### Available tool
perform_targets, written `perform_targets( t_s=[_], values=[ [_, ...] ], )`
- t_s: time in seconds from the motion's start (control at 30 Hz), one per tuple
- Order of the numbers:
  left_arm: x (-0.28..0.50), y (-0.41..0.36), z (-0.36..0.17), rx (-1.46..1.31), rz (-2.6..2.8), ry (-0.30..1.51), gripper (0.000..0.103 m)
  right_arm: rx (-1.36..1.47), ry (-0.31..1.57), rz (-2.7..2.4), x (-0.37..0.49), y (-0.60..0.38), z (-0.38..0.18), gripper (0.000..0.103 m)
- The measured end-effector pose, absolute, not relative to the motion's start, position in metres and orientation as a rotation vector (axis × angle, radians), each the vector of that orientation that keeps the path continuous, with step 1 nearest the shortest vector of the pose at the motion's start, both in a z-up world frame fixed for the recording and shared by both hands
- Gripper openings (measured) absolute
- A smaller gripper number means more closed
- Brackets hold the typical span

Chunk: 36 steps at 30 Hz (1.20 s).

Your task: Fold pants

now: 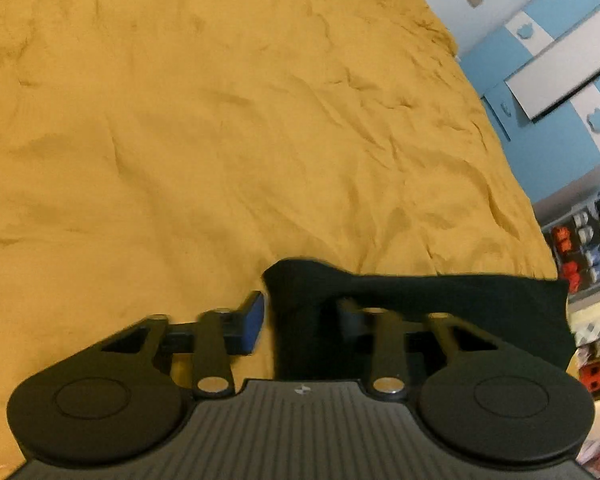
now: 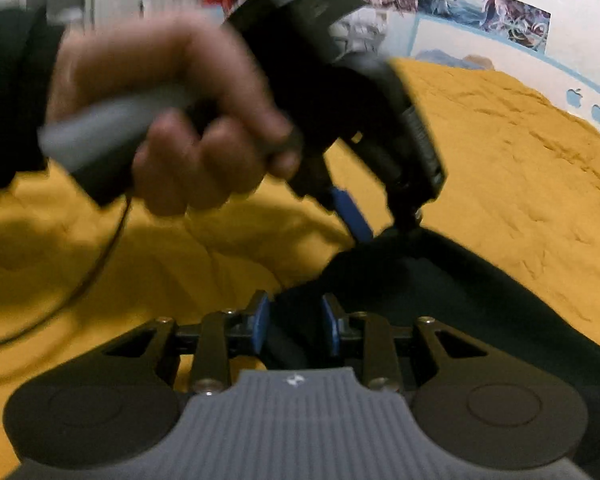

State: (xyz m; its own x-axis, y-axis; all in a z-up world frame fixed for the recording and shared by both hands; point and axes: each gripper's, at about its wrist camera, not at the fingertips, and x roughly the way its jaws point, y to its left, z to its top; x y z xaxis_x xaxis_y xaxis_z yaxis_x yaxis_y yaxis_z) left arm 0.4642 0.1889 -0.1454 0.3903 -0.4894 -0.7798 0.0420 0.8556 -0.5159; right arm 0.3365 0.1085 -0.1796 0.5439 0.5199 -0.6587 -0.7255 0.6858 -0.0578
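The black pants hang in a taut strip between my two grippers, lifted over a mustard-yellow bed sheet. My left gripper is shut on the pants; the cloth drapes over its right finger and hides it. In the right wrist view, my right gripper is shut on the pants, dark cloth bunched between its blue pads. The left gripper shows there too, held by a hand, pinching the pants' far edge.
The wrinkled yellow sheet covers the whole bed. A blue and white wardrobe and shelves with small items stand past the bed's right edge. A wall with posters lies behind the bed. A cable trails from the left gripper.
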Motion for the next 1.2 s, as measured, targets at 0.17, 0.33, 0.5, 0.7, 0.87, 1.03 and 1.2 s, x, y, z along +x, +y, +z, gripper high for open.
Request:
perform_targets(
  t_s=[0.17,0.33,0.5,0.7,0.87,1.03,1.2],
  values=[
    [0.476,0.183,-0.142,-0.444,-0.326,1.094,0.007,-0.233,0.804,0.781,0.35,0.098,-0.189,0.0],
    [0.475,0.236,-0.123,-0.82,-0.111,0.782,0.004,-0.174,0.837,0.805,0.352,0.088,-0.195,0.0],
    [0.457,0.229,-0.112,-0.645,-0.147,0.854,0.016,-0.204,0.781,0.812,0.345,0.087,-0.193,0.0],
    [0.421,0.225,-0.127,-0.583,-0.268,0.931,0.042,-0.156,0.593,0.805,0.335,0.073,-0.158,0.001],
    [0.437,0.21,-0.143,-0.541,-0.288,1.04,0.054,-0.238,0.61,0.745,0.35,0.104,-0.164,0.023],
    [0.47,0.186,-0.154,-0.446,-0.346,1.129,0.014,-0.221,0.741,0.739,0.362,0.115,-0.2,0.023],
    [0.477,0.229,-0.12,-0.739,-0.047,0.729,0.0,-0.138,0.803,0.754,0.37,0.11,-0.203,0.023]
  ],
)
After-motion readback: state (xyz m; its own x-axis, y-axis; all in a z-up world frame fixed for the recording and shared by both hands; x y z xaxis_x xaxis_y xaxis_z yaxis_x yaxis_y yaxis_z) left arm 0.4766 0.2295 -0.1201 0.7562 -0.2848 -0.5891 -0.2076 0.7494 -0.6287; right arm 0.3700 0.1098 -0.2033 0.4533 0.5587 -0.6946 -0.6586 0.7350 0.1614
